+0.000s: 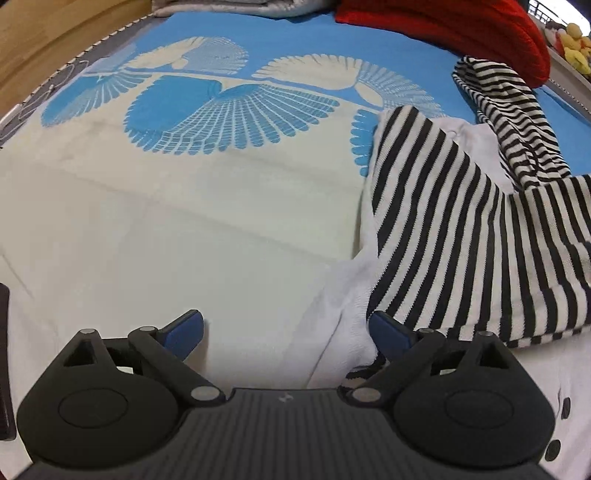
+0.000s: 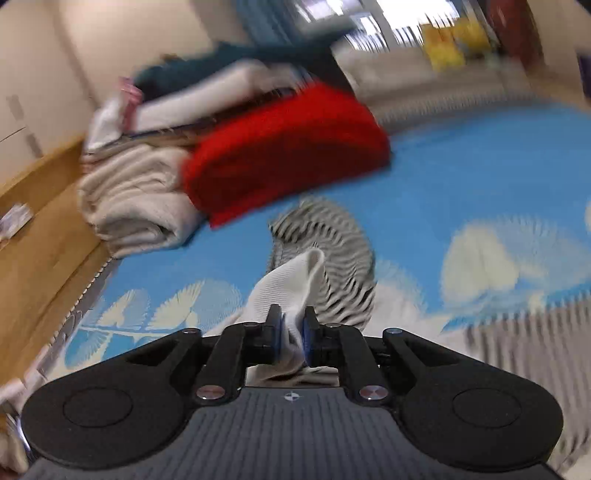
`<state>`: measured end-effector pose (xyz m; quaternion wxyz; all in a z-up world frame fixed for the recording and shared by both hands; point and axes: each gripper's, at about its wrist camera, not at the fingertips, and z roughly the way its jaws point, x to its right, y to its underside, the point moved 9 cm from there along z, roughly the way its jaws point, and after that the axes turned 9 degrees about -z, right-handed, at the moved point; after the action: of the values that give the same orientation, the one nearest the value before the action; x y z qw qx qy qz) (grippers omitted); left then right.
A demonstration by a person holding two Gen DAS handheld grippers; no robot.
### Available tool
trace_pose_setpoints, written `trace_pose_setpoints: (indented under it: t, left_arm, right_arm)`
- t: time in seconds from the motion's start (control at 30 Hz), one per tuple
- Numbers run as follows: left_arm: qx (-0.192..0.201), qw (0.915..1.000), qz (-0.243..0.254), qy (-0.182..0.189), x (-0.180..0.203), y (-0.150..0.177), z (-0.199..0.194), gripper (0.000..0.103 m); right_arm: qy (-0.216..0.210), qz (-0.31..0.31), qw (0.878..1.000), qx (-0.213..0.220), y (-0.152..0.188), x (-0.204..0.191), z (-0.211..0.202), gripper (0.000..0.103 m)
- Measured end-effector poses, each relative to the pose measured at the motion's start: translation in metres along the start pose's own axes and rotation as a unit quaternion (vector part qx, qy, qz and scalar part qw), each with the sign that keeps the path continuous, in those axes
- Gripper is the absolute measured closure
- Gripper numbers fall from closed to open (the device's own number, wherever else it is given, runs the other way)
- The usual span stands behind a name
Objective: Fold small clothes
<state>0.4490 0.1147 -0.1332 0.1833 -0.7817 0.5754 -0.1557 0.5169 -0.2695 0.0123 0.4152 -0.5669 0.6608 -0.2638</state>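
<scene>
— On the bed (image 1: 221,221), where's the striped top (image 1: 461,236)?
— Crumpled on the blue-and-cream sheet, to the right of the left gripper (image 1: 286,332), which hangs wide open, holding nothing.
— And the right gripper (image 2: 291,334)?
— Clamped on the top's white cloth, probably lifting it for a fold.

The striped garment (image 1: 461,236) lies on the bedspread (image 1: 184,221), with the folded blanket (image 1: 443,26) behind it.
</scene>
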Motion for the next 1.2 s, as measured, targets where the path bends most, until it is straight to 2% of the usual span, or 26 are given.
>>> trace_pose_setpoints:
  t: [0.03,0.07,0.1,0.13,0.17,0.23,0.3,0.37,0.43,0.47,0.5,0.63,0.67,0.7,0.73,0.83,0.97,1.03,1.1,1.13,1.2]
  left_arm:
    - [0.0,1.0,0.0,-0.002,0.0,0.0,0.0,0.005]
    - [-0.001,1.0,0.0,-0.002,0.001,0.001,0.0,0.005]
    - [-0.002,1.0,0.001,-0.001,0.003,0.001,0.0,0.005]
    - [-0.002,1.0,0.003,-0.002,0.004,0.001,-0.001,0.005]
    - [0.001,1.0,0.006,-0.005,0.005,0.001,-0.002,0.005]
    - [0.011,0.9997,0.016,-0.013,0.008,0.001,-0.005,0.004]
    - [0.018,0.9994,0.024,-0.018,0.01,0.0,-0.007,0.004]
    - [0.022,0.9993,0.025,-0.018,0.013,0.0,-0.009,0.004]
    - [0.018,0.9996,0.021,-0.012,0.015,0.001,-0.007,0.003]
    - [0.016,0.9996,0.019,-0.01,0.016,0.001,-0.006,0.003]
    - [0.014,0.9997,0.019,-0.011,0.016,0.002,-0.005,0.003]
    - [0.015,0.9994,0.023,-0.019,0.014,0.001,-0.001,0.002]
    - [0.016,0.9994,0.024,-0.021,0.013,0.0,0.0,0.002]
    - [0.019,0.9992,0.024,-0.028,0.01,-0.001,0.001,0.002]
    - [0.023,0.9989,0.022,-0.034,0.007,-0.002,0.001,0.002]
    - [0.025,0.9987,0.017,-0.04,-0.001,-0.006,0.003,0.001]
    - [0.019,0.9992,0.014,-0.033,-0.001,-0.005,0.004,0.0]
    - [0.024,0.9987,0.022,-0.039,0.001,-0.004,0.003,0.0]
    - [0.025,0.9983,0.027,-0.044,0.004,-0.003,0.002,0.0]
    - [0.025,0.9983,0.026,-0.045,0.004,-0.003,0.001,0.0]
    - [0.024,0.9985,0.023,-0.042,0.004,-0.004,-0.003,0.0]
  right_arm:
    - [0.032,-0.012,0.999,-0.005,0.014,0.017,0.0,0.079]
    - [0.099,-0.028,0.994,-0.046,0.039,0.042,0.007,0.058]
    - [0.164,-0.039,0.981,-0.096,0.064,0.067,0.014,0.053]
    - [0.215,-0.045,0.965,-0.141,0.087,0.09,0.017,0.054]
    - [0.24,-0.04,0.955,-0.168,0.107,0.107,0.015,0.054]
    - [0.224,-0.002,0.963,-0.149,0.116,0.116,0.002,0.054]
    - [0.198,0.024,0.973,-0.115,0.109,0.109,-0.011,0.053]
    - [0.164,0.005,0.982,-0.091,0.093,0.087,-0.012,0.053]
    - [0.126,-0.018,0.989,-0.076,0.082,0.063,-0.002,0.044]
    - [0.113,-0.029,0.99,-0.08,0.081,0.052,0.007,0.038]
    - [0.111,-0.036,0.989,-0.09,0.082,0.05,0.02,0.038]
    - [0.147,-0.05,0.978,-0.14,0.099,0.052,0.071,0.038]
    - [0.154,-0.048,0.975,-0.155,0.103,0.054,0.081,0.045]
    - [0.154,-0.049,0.973,-0.167,0.106,0.052,0.085,0.079]
    - [0.155,-0.061,0.97,-0.175,0.106,0.049,0.087,0.092]
    - [0.173,-0.116,0.965,-0.161,0.097,0.035,0.074,0.094]
    - [0.198,-0.11,0.967,-0.116,0.078,0.047,0.055,0.095]
    - [0.205,-0.103,0.964,-0.131,0.089,0.058,0.063,0.094]
    - [0.202,-0.11,0.955,-0.188,0.115,0.064,0.077,0.084]
    - [0.204,-0.119,0.953,-0.188,0.119,0.063,0.076,0.079]
    - [0.218,-0.145,0.952,-0.162,0.113,0.058,0.062,0.047]
